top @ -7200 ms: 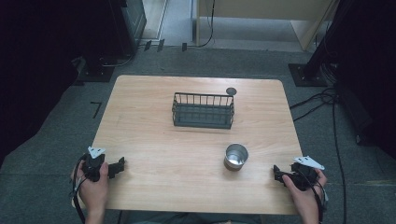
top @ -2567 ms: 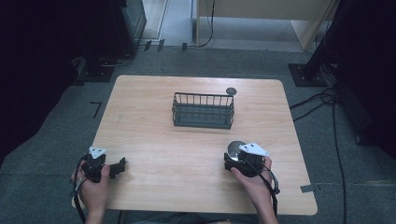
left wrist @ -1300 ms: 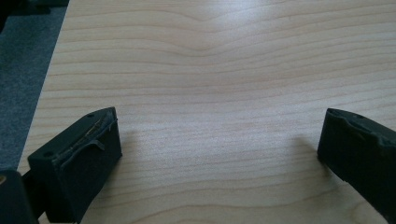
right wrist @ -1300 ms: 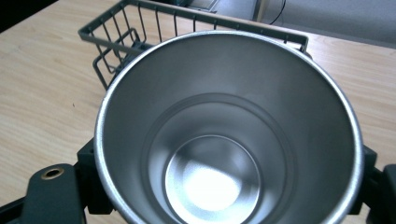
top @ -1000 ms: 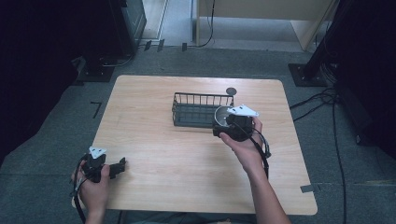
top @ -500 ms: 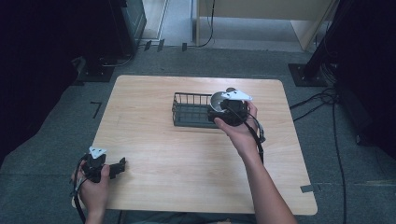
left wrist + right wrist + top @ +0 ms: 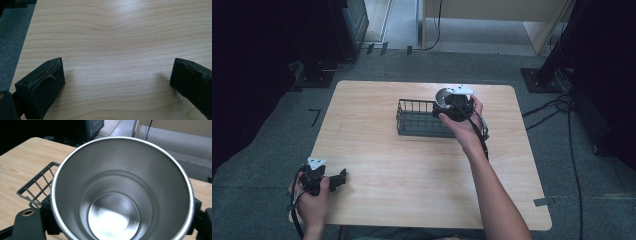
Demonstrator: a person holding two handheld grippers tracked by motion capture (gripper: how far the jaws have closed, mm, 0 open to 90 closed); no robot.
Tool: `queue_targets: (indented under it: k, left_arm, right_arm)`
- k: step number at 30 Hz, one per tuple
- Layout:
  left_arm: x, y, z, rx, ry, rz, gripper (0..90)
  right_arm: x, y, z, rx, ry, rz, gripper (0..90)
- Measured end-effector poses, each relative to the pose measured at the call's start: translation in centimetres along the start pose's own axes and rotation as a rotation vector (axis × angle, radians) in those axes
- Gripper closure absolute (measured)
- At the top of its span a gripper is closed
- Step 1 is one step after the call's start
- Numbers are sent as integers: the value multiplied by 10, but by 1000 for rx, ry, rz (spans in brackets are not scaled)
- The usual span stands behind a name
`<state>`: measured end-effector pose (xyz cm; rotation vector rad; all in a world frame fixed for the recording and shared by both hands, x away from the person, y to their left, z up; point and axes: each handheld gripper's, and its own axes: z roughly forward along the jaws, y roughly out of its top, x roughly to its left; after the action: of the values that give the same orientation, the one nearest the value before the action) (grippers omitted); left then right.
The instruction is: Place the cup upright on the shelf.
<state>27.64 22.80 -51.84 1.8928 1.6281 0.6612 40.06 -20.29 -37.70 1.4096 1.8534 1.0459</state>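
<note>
My right gripper [image 7: 448, 104] is shut on a shiny steel cup [image 7: 442, 95] and holds it in the air over the right end of a black wire basket [image 7: 418, 120]. In the right gripper view the cup [image 7: 120, 195] is seen from above, empty, with a jaw at each side of its wall and the basket's corner [image 7: 37, 186] below at the left. My left gripper [image 7: 340, 178] rests at the table's front left, open. In the left gripper view its jaws [image 7: 117, 80] stand wide apart over bare wood.
The wooden table [image 7: 377, 165] has the basket at its back middle. Grey carpet surrounds it. Dark equipment [image 7: 347, 25] stands at the back left, and cables [image 7: 562, 107] lie on the floor at the right.
My right gripper has carried the cup from the table's front right, away from the person, to above the basket's right end. The left gripper has stayed put.
</note>
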Motion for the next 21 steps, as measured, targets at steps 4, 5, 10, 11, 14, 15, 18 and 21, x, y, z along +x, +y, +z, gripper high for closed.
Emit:
queue_targets:
  k: [4,5,10,11,14,15,18,21]
  left_arm:
    - [0,0,0,-1,0,0,0]
    - [0,0,0,0,0,0,0]
    - [0,0,0,-1,0,-1,0]
    - [0,0,0,-1,0,-1,0]
    - [0,0,0,0,0,0,0]
    - [0,0,0,0,0,0,0]
    - [0,0,0,0,0,0,0]
    - [0,0,0,0,0,0,0]
  right_arm:
    - [-2,-2,13,3,-4,9,184]
    - [-2,-3,16,4,-6,11,184]
    - [-4,-6,29,17,-22,15,184]
    - [-4,-7,31,17,-27,15,184]
    - [-5,-9,36,21,-36,15,184]
    - [-5,-9,36,21,-36,15,184]
    - [-4,-14,42,44,-39,14,184]
    - [-3,-22,51,73,-42,9,183]
